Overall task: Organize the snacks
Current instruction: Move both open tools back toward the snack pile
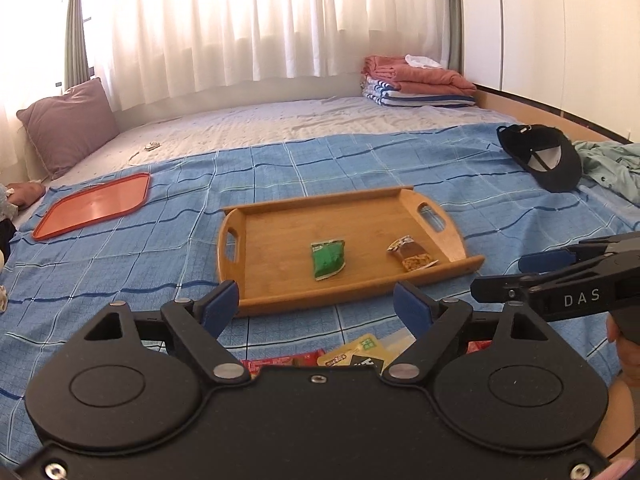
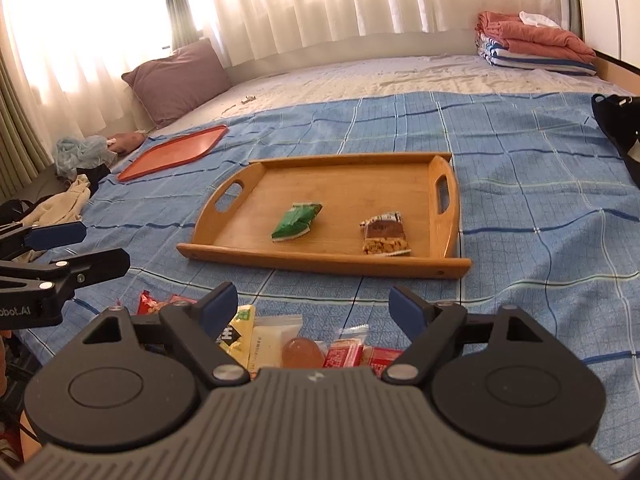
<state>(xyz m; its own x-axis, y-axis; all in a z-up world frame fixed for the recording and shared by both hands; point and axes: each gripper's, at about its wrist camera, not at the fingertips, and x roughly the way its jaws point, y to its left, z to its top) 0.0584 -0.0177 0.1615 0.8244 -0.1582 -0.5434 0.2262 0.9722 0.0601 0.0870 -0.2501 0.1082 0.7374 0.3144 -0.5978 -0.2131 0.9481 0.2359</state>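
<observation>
Left gripper (image 1: pixel 316 306): jaws spread, nothing between them
Right gripper (image 2: pixel 313 306): jaws spread, empty
Wooden tray (image 2: pixel 320 258): middle of the blue bedspread (image 2: pixel 540 200)
Green packet (image 2: pixel 297 222): tray centre
Brown bar (image 2: pixel 385 236): by the tray's right handle
Loose snack pile (image 2: pixel 304 346): bedspread's near edge, under both grippers
Handling: likely light, crinkly, slippery film; contents crushable
Hold: pinch a sealed end seam, gently

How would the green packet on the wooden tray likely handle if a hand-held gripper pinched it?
The green packet looks small and flat, so it is probably light. Its crinkled wrapper suggests it would flex rather than stay stiff. Lying flat on the smooth wooden tray, it may slide if nudged, and seems unlikely to roll.
</observation>
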